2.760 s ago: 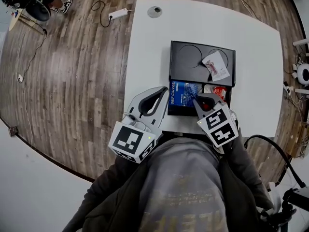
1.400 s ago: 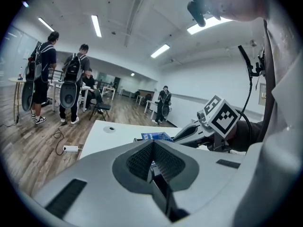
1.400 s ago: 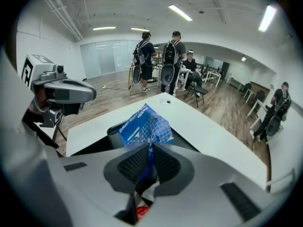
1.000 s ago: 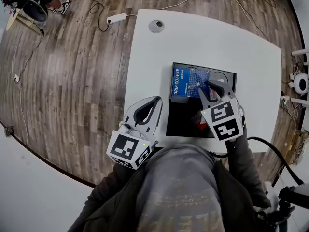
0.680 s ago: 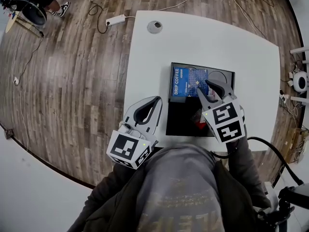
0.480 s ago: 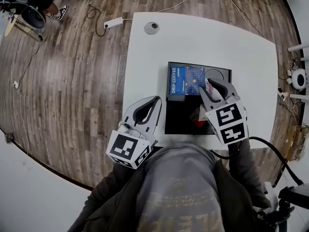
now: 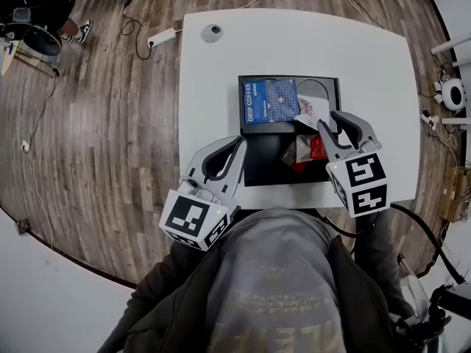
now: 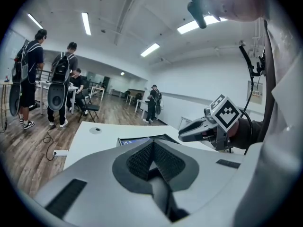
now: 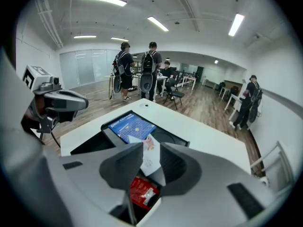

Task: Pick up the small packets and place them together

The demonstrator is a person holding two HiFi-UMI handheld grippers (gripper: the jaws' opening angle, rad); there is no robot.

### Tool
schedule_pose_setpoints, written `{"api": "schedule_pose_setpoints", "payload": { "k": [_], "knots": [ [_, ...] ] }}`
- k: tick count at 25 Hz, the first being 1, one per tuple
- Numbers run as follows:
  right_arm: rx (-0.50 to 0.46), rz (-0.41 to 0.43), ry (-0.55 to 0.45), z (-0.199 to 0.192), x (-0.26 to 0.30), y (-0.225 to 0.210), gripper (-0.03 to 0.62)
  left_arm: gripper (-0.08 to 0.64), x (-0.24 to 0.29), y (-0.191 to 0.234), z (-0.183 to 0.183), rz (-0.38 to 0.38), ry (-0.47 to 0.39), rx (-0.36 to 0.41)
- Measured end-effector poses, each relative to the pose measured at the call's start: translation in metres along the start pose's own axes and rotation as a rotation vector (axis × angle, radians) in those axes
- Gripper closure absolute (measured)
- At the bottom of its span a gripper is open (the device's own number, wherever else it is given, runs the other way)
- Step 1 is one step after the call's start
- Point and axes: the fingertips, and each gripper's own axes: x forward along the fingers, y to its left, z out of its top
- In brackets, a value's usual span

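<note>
A black tray (image 7: 254, 176) sits on the white table (image 7: 294, 43). A blue drip-coffee packet (image 7: 268, 100) (image 9: 129, 126) lies flat in the tray's far left part. A white packet (image 7: 309, 110) (image 9: 150, 157) rests beside it on the right. A red packet (image 7: 318, 148) (image 9: 142, 191) and a brownish one (image 7: 300, 151) lie in the near compartment. My right gripper (image 7: 346, 118) (image 9: 149, 150) hovers over the tray's right side. Its jaws have just opened a little and grip nothing; the white packet shows through the gap. My left gripper (image 7: 239, 140) (image 8: 152, 144) hangs shut and empty at the tray's near left corner.
A round grommet (image 7: 212, 31) is set in the table's far left corner. A power strip (image 7: 162, 37) and cables lie on the wood floor to the left. A white device (image 7: 447, 93) stands off the table's right edge. Several people (image 9: 139, 72) stand far behind.
The blue packet went from the tray's near compartment to its far left part. My right gripper let it go and drew back up toward me. The left gripper shifted slightly.
</note>
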Motion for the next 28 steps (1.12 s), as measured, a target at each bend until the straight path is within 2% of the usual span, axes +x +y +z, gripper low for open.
{"api": "schedule_pose_setpoints", "payload": {
  "k": [7, 10, 22, 28],
  "knots": [
    [0.022, 0.107, 0.114, -0.067, 0.007, 0.039, 0.483, 0.557, 0.003, -0.023, -0.011, -0.053, 0.035, 0.017],
    [0.010, 0.138, 0.148, -0.082, 0.010, 0.052, 0.483, 0.557, 0.004, -0.028, -0.010, -0.060, 0.038, 0.026],
    [-0.057, 0.276, 0.219, -0.088, 0.012, 0.084, 0.485, 0.557, -0.002, -0.024, -0.006, -0.041, 0.027, 0.023],
    [-0.053, 0.228, 0.206, -0.074, 0.025, 0.061, 0.485, 0.557, -0.004, -0.015, -0.006, -0.010, 0.008, 0.014]
  ]
}}
